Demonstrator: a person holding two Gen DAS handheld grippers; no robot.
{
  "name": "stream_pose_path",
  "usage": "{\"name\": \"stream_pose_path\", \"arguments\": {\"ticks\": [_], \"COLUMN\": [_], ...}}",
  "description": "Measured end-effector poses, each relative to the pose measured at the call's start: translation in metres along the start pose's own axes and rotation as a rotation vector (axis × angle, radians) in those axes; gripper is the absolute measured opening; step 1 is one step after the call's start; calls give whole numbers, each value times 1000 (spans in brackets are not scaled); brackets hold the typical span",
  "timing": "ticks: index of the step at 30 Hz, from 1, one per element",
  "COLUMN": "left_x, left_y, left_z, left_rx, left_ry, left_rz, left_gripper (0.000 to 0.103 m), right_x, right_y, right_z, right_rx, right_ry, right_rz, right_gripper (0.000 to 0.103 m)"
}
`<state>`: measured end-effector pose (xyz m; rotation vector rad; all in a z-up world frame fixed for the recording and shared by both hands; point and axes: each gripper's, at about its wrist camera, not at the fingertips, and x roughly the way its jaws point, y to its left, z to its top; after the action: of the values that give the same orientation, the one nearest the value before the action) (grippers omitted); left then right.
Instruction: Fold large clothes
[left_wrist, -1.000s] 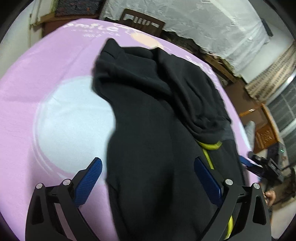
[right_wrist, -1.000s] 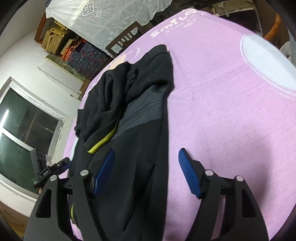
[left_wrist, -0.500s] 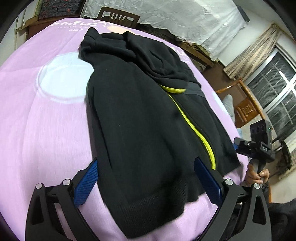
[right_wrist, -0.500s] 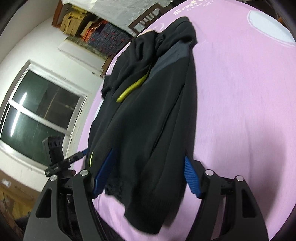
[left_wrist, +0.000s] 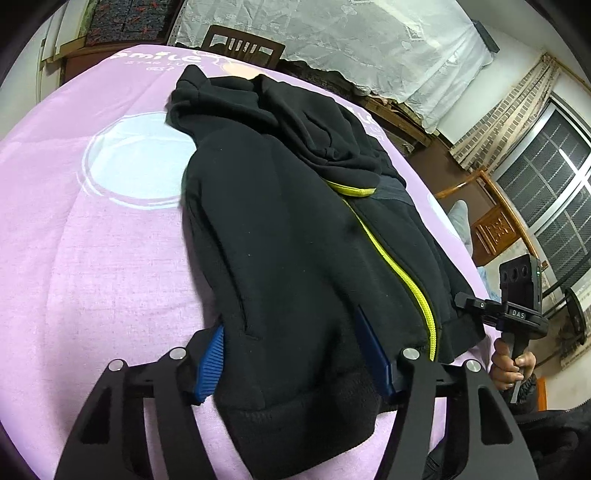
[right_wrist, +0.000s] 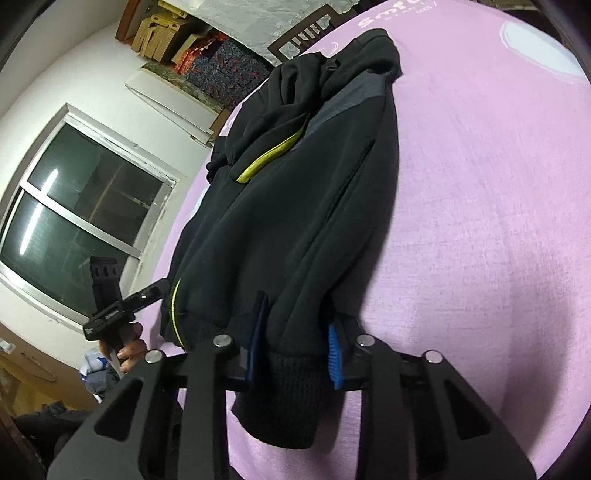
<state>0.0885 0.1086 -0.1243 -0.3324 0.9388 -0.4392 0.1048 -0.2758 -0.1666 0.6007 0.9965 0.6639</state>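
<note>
A black hooded jacket (left_wrist: 295, 236) with a yellow-green zipper (left_wrist: 399, 266) lies lengthwise on the purple sheet (left_wrist: 92, 258), hood at the far end. My left gripper (left_wrist: 291, 350) is closed on the ribbed hem at the jacket's left bottom corner. My right gripper (right_wrist: 295, 347) is closed on the ribbed hem (right_wrist: 291, 391) at the jacket's (right_wrist: 295, 206) right bottom corner. Each gripper shows in the other's view, the right one (left_wrist: 480, 306) at the right edge, the left one (right_wrist: 147, 291) at the left.
The sheet has a pale blue circle (left_wrist: 136, 166) left of the jacket and white lettering (left_wrist: 159, 61) at the far end. A wooden chair (left_wrist: 243, 46) stands behind it. Windows (right_wrist: 85, 221) and wooden furniture (left_wrist: 495, 229) line the sides.
Both grippers pulled back from mid-jacket to the near hem and went from wide open to shut on the hem corners.
</note>
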Motion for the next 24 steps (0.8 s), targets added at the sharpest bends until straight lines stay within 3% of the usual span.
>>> {"name": "stream_pose_path", "arguments": {"ticks": [6,7,8,10,13,19,24], "left_x": [3,2,0,-3,-14,-27,-28], "left_y": [-3,-3,-2,2,11,2,-7], "left_z": [1,0,-1,-1,2,12,21], "left_rx": [8,2,0,-9,-54,-39,-26], "left_ry": [-18,-21,-24,-27,-49,-85,-100], "left_rz": [18,16,17,35,-7,-30,-45], "left_gripper": [65,58,41,22,12,12,11], "right_x": [0,0,-1,-2,-5,-20,-25], "right_y": [3,4,6,6,4,8,15], "right_z": [0,0,-1,-2,-2,6,13], "right_rx": [-14,-16,-23,-26,-9,7,3], "right_ry": [-2,-4,-7,-11,-18,-59,-71], "right_rz": [-2,-4,-12,-24,2,90,114], "right_gripper": [30,30,29,21,16,14,14]}}
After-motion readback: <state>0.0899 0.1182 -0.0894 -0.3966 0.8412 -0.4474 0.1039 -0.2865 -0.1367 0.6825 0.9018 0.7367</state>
